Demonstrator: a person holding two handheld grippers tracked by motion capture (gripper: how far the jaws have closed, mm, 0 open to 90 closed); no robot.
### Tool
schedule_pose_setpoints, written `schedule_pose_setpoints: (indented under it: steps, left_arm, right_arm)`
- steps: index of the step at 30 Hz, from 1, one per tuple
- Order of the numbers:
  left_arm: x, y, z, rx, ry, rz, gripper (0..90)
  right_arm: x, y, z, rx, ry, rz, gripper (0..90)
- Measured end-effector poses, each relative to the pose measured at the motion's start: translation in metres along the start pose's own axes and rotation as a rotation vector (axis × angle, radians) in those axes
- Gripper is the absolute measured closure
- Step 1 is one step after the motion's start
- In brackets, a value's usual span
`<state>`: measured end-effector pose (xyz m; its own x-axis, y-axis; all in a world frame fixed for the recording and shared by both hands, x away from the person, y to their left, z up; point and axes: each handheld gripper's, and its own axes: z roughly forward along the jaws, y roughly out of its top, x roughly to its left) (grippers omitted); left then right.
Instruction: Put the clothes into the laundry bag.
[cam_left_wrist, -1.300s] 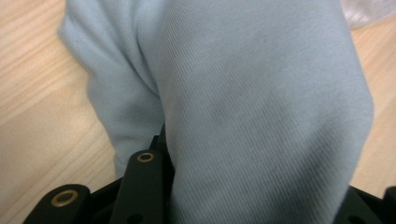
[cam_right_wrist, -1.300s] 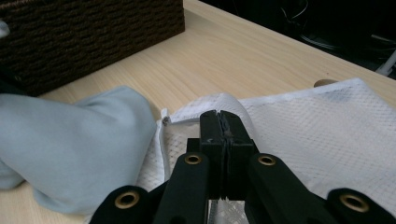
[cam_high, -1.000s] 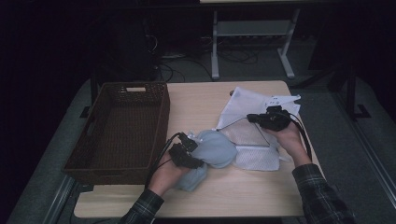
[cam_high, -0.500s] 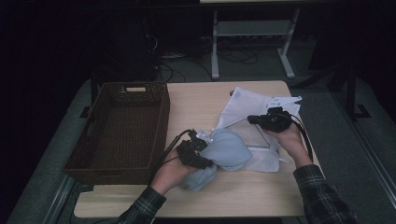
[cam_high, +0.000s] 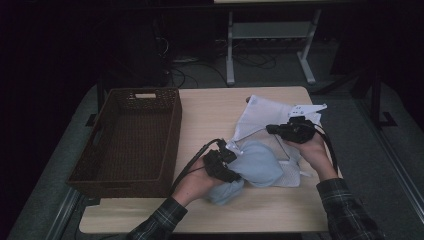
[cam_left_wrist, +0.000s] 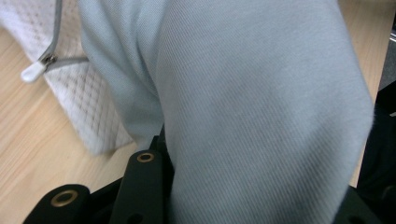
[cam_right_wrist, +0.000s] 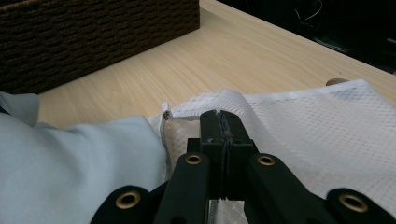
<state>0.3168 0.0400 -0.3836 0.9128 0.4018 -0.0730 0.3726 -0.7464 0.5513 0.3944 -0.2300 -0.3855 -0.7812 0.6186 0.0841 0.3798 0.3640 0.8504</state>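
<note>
A light blue garment (cam_high: 260, 165) lies bunched on the table, partly over a white mesh zip bag (cam_high: 265, 112). My left gripper (cam_high: 231, 161) is shut on the garment's left end. In the left gripper view the blue cloth (cam_left_wrist: 261, 107) bulges between the jaws and hides the right one, with the mesh bag (cam_left_wrist: 79, 93) and its zipper pull (cam_left_wrist: 32, 72) beyond. My right gripper (cam_high: 272, 130) is shut on the bag's upper edge and holds it raised. In the right gripper view its closed tips (cam_right_wrist: 224, 126) pinch the mesh bag (cam_right_wrist: 317, 126), with the garment (cam_right_wrist: 70, 163) at the left.
A dark wicker basket (cam_high: 130, 135) stands on the left part of the wooden table (cam_high: 210, 110); its wall (cam_right_wrist: 93, 32) is in the right gripper view too. Behind the table stands a metal frame (cam_high: 270, 35) over loose floor cables. The table's edges lie near both forearms.
My left gripper has carried the blue garment to the right and slightly up, further over the mesh bag. The right gripper has kept still on the bag's edge.
</note>
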Motion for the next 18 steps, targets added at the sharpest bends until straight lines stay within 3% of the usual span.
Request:
schedule_pose_setpoints:
  steps: [5, 18]
  left_arm:
    - [-0.002, 0.004, 0.007, -0.002, -0.013, 0.014, 61.0]
    - [0.005, 0.000, 0.019, 0.021, 0.026, 0.004, 61.0]
  right_arm:
    - [0.003, -0.002, -0.004, -0.001, 0.007, -0.004, 88.8]
    - [0.017, -0.005, -0.011, 0.018, 0.027, -0.036, 88.9]
